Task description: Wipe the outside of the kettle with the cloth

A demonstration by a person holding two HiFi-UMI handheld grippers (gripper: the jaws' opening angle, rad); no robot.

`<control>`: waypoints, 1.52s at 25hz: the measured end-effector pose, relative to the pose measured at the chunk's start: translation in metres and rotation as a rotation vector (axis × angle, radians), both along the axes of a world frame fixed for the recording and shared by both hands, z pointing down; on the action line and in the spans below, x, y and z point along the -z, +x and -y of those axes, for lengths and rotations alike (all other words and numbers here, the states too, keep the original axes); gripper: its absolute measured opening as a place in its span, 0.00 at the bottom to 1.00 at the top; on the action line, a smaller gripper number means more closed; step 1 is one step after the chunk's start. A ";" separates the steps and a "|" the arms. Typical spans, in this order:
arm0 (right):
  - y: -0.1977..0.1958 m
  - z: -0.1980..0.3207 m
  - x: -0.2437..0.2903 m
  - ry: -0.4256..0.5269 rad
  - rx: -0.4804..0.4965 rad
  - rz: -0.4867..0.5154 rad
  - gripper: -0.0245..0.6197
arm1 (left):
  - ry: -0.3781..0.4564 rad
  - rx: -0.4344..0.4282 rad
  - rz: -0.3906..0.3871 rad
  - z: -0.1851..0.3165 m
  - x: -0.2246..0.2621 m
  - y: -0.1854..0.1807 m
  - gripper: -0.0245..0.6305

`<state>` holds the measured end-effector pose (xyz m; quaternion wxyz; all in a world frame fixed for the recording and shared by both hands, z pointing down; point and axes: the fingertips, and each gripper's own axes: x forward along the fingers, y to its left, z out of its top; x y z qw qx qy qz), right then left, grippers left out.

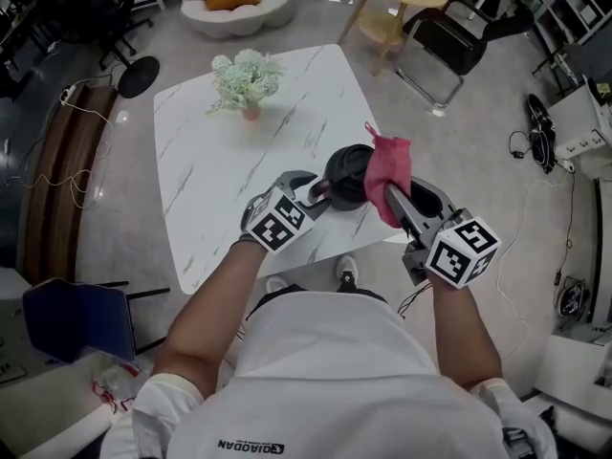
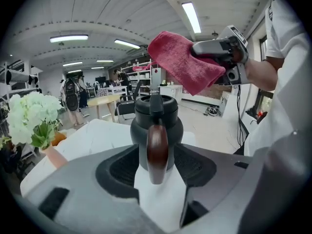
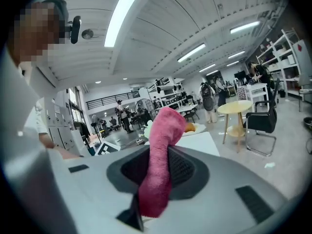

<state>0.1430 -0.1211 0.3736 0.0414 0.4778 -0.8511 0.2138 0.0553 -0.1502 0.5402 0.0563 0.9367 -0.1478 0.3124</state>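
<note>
With the jaws of your right gripper (image 1: pixel 396 203) clamped on the cloth (image 1: pixel 388 165) just above the kettle (image 1: pixel 346 172) on the tabletop (image 1: pixel 220 170), and those of your left gripper (image 1: pixel 308 195) wide around its handle (image 2: pixel 157 152), wiping looks not yet begun: probably grip the handle, then lower the cloth.

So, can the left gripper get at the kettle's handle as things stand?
Probably yes: the left gripper has its jaws open either side of the wooden handle of the kettle, nothing between. The pink cloth, held by the right gripper, sits higher, clear of it.
</note>
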 end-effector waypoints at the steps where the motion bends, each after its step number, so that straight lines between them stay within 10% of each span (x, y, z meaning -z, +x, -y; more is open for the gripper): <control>1: 0.001 0.001 -0.002 -0.004 0.006 0.004 0.19 | -0.003 -0.005 0.008 0.000 -0.001 0.002 0.39; 14: 0.021 0.003 -0.021 -0.033 0.028 0.017 0.19 | 0.007 0.012 0.066 0.010 -0.006 0.011 0.20; 22: -0.055 0.009 -0.006 -0.054 0.229 0.022 0.19 | 0.012 0.054 0.060 0.004 -0.002 -0.005 0.20; 29: -0.105 0.037 -0.055 -0.157 0.320 -0.276 0.19 | 0.017 0.068 0.056 -0.001 0.009 -0.020 0.20; 38: -0.134 0.054 -0.068 -0.239 0.348 -0.211 0.19 | 0.044 0.103 0.106 -0.005 0.017 -0.079 0.20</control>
